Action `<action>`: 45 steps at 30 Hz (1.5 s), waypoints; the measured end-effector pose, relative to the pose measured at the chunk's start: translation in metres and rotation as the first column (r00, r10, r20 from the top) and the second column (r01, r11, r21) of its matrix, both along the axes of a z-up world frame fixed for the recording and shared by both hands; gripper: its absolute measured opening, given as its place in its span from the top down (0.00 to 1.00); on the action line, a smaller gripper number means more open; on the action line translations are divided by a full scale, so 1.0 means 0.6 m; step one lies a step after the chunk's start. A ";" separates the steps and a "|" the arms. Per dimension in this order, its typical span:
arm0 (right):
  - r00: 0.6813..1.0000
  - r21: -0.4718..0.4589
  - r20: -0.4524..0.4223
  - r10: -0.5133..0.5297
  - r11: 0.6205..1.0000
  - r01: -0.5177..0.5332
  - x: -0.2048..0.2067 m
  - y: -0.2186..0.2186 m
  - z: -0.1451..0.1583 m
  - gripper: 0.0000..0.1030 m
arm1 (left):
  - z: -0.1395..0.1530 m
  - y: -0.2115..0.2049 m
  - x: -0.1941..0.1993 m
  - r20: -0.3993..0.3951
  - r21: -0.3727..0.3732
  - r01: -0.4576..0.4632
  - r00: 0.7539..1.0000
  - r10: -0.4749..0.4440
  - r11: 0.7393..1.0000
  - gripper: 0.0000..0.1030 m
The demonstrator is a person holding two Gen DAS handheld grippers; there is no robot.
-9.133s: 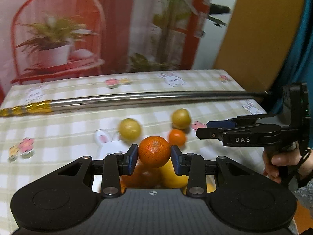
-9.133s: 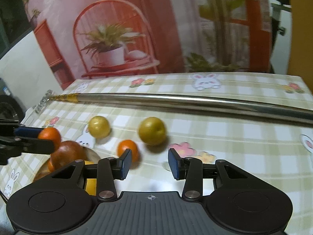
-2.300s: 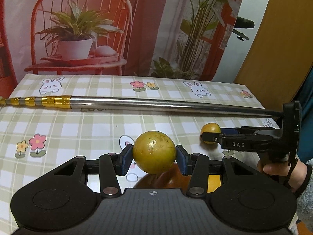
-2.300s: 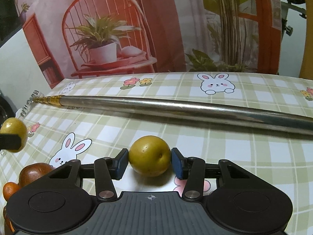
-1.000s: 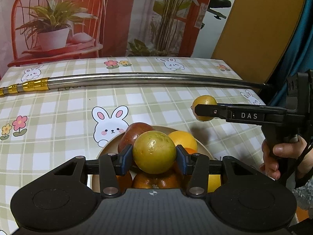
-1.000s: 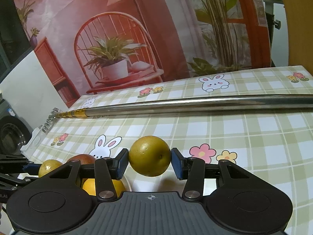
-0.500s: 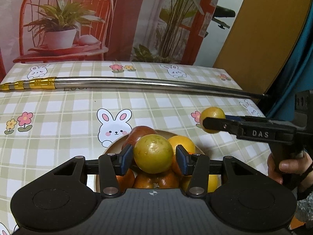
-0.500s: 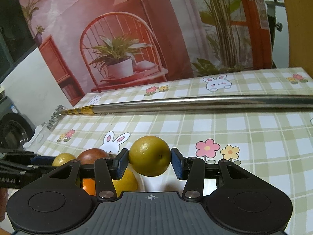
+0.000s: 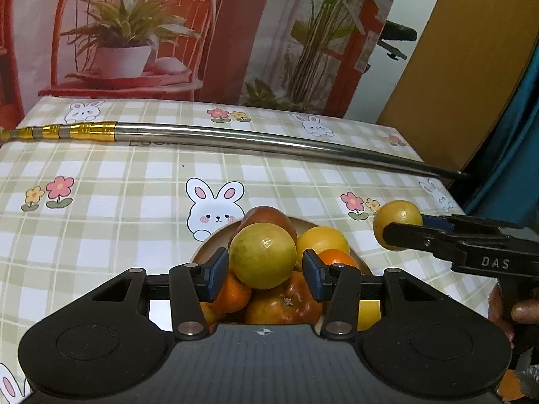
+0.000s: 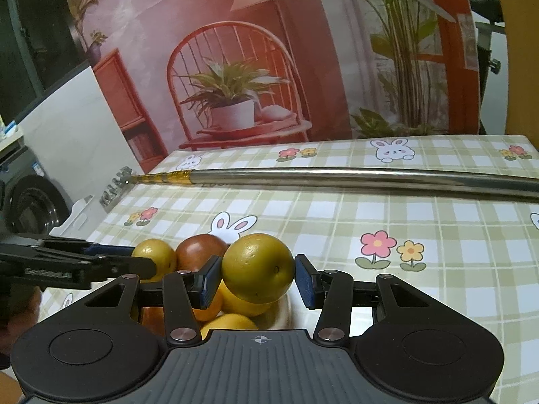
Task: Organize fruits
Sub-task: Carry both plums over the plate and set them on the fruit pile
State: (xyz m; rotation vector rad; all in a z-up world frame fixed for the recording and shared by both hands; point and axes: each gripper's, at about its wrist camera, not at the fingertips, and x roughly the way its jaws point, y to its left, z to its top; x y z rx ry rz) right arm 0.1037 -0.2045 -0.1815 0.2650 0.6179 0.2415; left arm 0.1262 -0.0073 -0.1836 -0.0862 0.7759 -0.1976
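A bowl on the checked tablecloth holds several fruits: a dark red apple, oranges and yellow fruits. My left gripper stands over the pile with a yellow-green fruit between its pads; small gaps show on both sides, so the pads look just parted. My right gripper is shut on a second yellow-green fruit, held above the bowl's right side. In the left wrist view the right gripper holds that fruit right of the bowl.
A long steel pole with a gold-banded end lies across the table behind the bowl. The table's right edge is near the right gripper. A poster backdrop stands behind the table. A washing machine is at left.
The left gripper's pads have parted slightly from the yellow-green fruit, which now rests lower on the pile. The right gripper has carried its fruit closer over the bowl.
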 end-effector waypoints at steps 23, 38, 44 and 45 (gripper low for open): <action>0.989 -0.075 -0.065 0.129 0.988 -0.134 -0.031 0.070 0.010 0.58 | 0.012 0.019 -0.067 0.052 -0.007 -0.012 0.999 0.012 1.000 0.51; 0.961 -0.169 -0.127 0.244 0.950 -0.263 -0.025 0.141 -0.013 0.58 | 0.021 0.035 -0.106 0.083 -0.049 -0.070 0.994 0.074 0.996 0.50; 0.957 -0.192 -0.128 0.259 0.941 -0.280 -0.023 0.148 -0.016 0.57 | 0.020 0.034 -0.107 0.081 -0.050 -0.072 0.994 0.076 0.996 0.50; 0.957 -0.198 -0.126 0.260 0.939 -0.281 -0.024 0.149 -0.016 0.57 | 0.019 0.034 -0.107 0.080 -0.050 -0.072 0.994 0.076 0.996 0.50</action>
